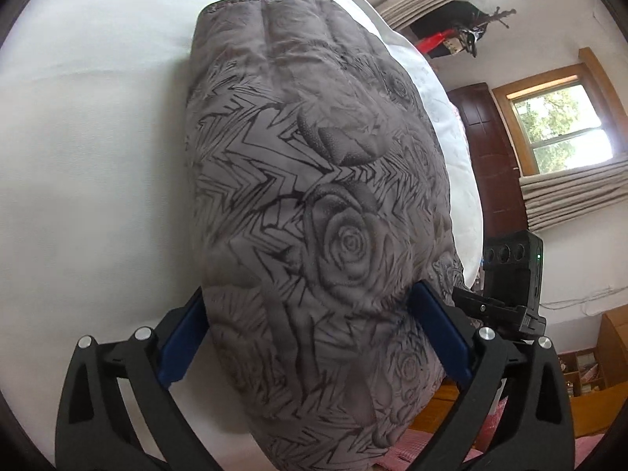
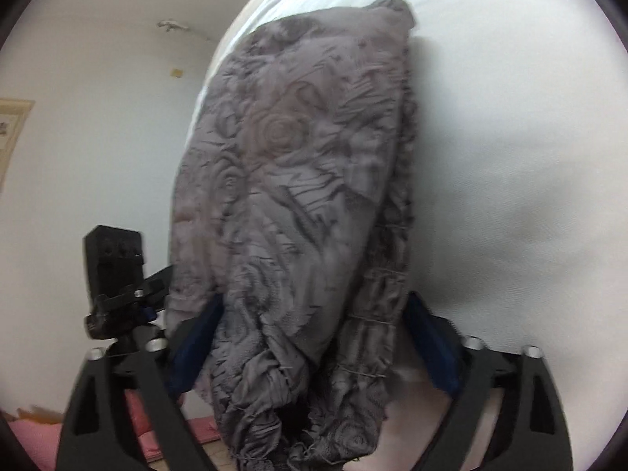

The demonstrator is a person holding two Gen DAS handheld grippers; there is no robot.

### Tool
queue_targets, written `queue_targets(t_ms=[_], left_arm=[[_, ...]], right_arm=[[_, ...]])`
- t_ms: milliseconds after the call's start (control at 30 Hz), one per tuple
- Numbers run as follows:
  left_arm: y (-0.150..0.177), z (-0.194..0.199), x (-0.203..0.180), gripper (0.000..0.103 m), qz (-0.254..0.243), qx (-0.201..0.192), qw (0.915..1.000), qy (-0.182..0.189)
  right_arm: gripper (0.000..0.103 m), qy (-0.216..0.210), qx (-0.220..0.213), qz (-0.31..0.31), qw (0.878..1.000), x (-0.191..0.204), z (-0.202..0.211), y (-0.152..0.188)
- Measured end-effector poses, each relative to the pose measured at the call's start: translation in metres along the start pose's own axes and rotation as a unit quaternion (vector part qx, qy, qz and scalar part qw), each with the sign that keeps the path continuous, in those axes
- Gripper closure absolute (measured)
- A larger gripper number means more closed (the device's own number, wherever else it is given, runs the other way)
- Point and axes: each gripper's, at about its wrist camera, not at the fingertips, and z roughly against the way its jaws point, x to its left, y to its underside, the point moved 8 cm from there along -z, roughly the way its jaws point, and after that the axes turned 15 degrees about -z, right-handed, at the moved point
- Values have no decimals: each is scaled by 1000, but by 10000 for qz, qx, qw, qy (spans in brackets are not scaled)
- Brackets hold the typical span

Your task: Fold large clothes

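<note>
Over the white bed [image 1: 78, 137], we clamp each hand-held gripper, left [image 1: 314, 337] and right [image 2: 314, 337], on the quilted garment [image 1: 314, 180]; next, fold toward 12 o'clock.

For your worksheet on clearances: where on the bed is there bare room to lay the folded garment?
Bare white bed lies left of the grey rose-print garment in the left view and right of it in the right view. It is crowded where the left gripper and right gripper clamp it.

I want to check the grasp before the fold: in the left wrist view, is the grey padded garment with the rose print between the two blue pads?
Yes, the grey rose-print padded garment fills the gap between the left gripper blue pads.
</note>
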Motion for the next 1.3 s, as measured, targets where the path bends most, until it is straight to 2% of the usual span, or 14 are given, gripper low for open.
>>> queue_targets(t_ms=[167,300,400,667,1000,1300], left_arm=[[0,0,-1,20,-70,-165,9998,19],[-3,-3,-4,23,-149,-7,9999,-25],[-8,-2,-9,29,-250,71,9996,-132],[-15,11,-30,47,-561,-143,9980,-259],[-33,49,-51,50,-742,-779,9941,-92],[-78,83,-51,50,-860,-1448,9854,-254]], right_arm=[[40,100,-122,105,9998,0,-2,1],[47,90,-334,91,9994,2,-3,4],[52,202,-481,168,9985,3,-6,9],[62,566,-817,734,9923,42,-4,27],[64,795,-1194,1728,9744,112,12,40],[64,776,-1258,2430,9587,181,-3,2]])
